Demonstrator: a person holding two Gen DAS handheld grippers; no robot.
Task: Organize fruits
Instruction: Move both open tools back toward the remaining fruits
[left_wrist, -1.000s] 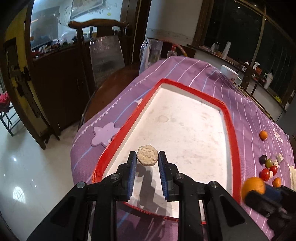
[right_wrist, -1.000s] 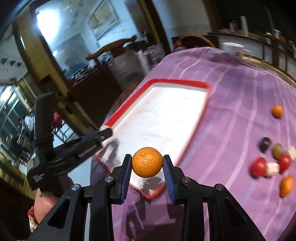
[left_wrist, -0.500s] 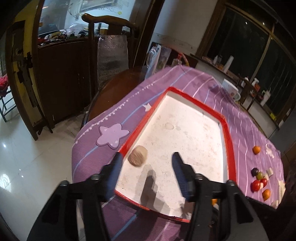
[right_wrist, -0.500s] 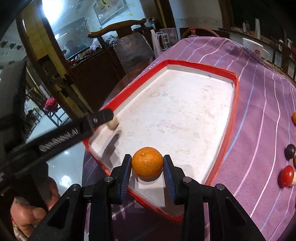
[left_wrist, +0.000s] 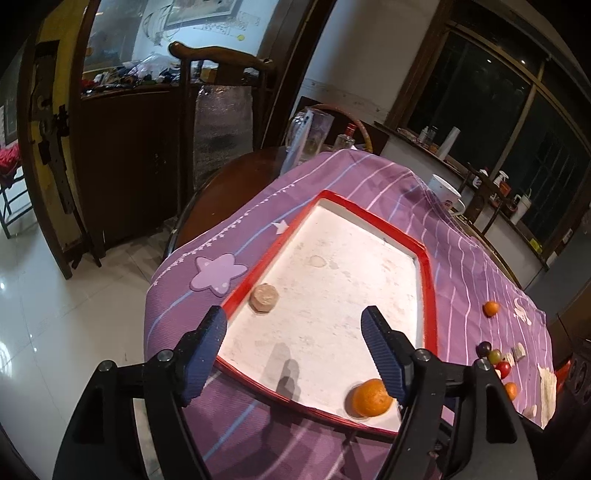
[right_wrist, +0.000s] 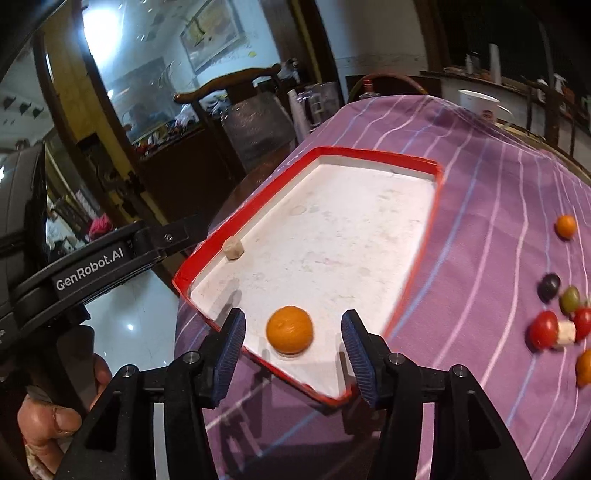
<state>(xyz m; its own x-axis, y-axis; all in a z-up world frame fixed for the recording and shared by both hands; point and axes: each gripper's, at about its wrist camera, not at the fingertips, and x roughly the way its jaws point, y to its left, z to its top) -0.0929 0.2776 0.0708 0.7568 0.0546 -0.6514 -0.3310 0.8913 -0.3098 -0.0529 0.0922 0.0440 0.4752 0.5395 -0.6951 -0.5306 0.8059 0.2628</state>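
Releasing the orange (right_wrist: 290, 329) into the red-rimmed tray (right_wrist: 373, 152), my right gripper (right_wrist: 291, 345) has just been opening, empty like my wide-open left gripper (left_wrist: 295, 349); next, fetching the loose fruits (right_wrist: 546, 325).

Only legible text: "GenRobot.AI", white lettering on the black arm of the left gripper (right_wrist: 110, 258), seen from the right wrist view. Mug print unreadable.
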